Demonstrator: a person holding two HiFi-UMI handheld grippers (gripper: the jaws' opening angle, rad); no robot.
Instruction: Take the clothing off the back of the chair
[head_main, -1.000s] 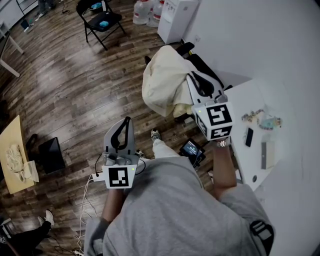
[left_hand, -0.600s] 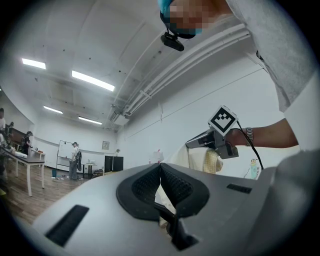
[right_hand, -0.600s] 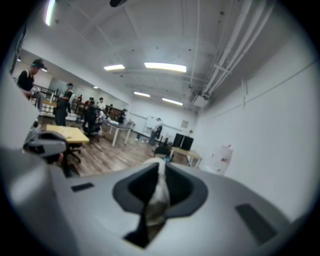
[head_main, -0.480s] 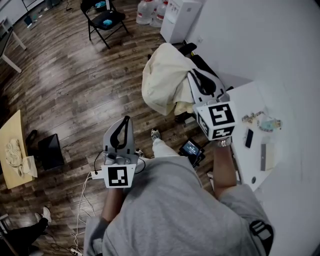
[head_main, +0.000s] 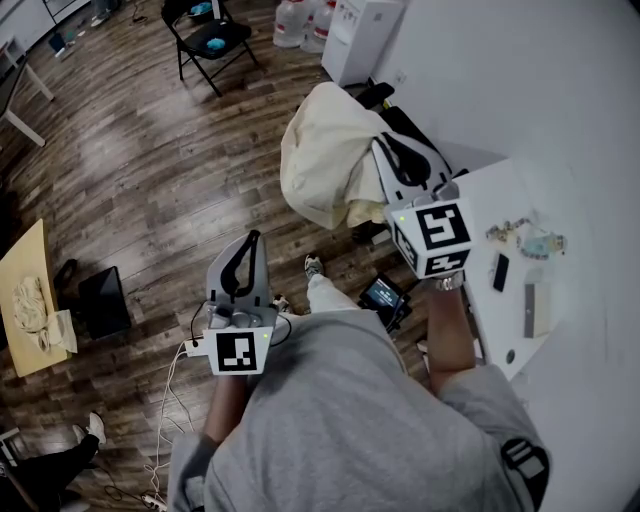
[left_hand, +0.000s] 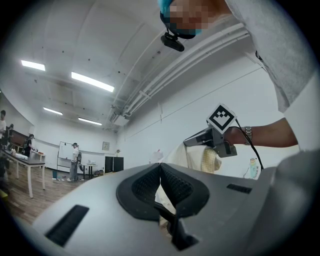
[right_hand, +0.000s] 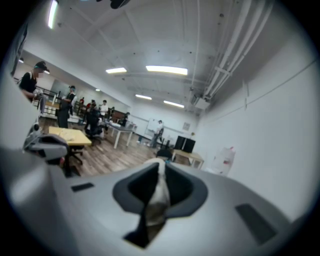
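Note:
A cream garment (head_main: 325, 160) hangs over the back of a black chair (head_main: 404, 124) beside the white wall. My right gripper (head_main: 380, 150) is shut on the garment's near edge; in the right gripper view a fold of the cloth (right_hand: 160, 187) is pinched between the jaws. My left gripper (head_main: 254, 240) hangs lower over the wood floor, apart from the chair, shut with nothing in it. In the left gripper view its jaws (left_hand: 160, 167) meet, and beyond them the right gripper (left_hand: 210, 141) shows against the garment (left_hand: 175, 156).
A white table (head_main: 490, 195) with a phone (head_main: 499, 272) and small items stands right of the chair. A dark device (head_main: 382, 296) lies on the floor near my feet. A folding chair (head_main: 205, 40), water jugs (head_main: 295, 20) and a white cabinet (head_main: 355, 35) stand farther back. Cables (head_main: 170, 400) trail on the floor.

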